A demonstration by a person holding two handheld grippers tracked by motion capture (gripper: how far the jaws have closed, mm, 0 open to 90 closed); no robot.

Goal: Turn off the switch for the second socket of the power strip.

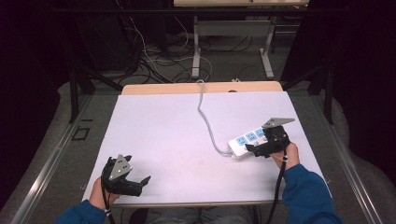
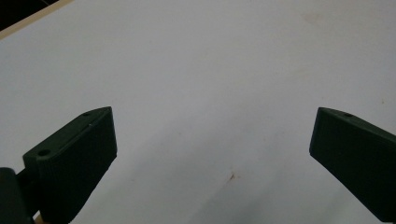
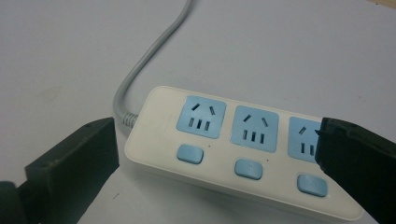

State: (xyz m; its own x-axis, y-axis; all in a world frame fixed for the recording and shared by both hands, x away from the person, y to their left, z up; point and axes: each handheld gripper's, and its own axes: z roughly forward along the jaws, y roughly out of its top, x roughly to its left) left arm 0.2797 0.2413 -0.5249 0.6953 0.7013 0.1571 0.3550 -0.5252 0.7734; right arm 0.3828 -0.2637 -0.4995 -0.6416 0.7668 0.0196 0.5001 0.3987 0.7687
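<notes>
— Between your right tongs [image 3: 215, 154] lies the power strip [image 3: 224, 144]: the jaws stand spread wide, one out past the cable end, the other over the third socket, and neither pad presses on the white body.

— So nothing is grasped there?

— Nothing. Your right tongs are released and hover close over the strip. From the high view, they [image 1: 261, 148] sit at its near end, your hand just behind them.

— And my left?

— Your left tongs [image 2: 212, 154] are released too, jaws far apart with bare white surface [image 2: 201, 70] between them. From above, they [image 1: 140, 183] rest near the front left corner, well apart from the strip.

— Where exactly is the strip?

— On the right half of the surface, lying at a slant, its three blue sockets [image 3: 201, 117] facing up, each with a blue button [image 3: 190, 153] beside it. Its grey cord [image 1: 205, 119] leaves the end toward the middle, curves across the surface and runs off the far edge. A faint brownish mark [image 2: 230, 176] sits on the surface ahead of your left tongs.
</notes>
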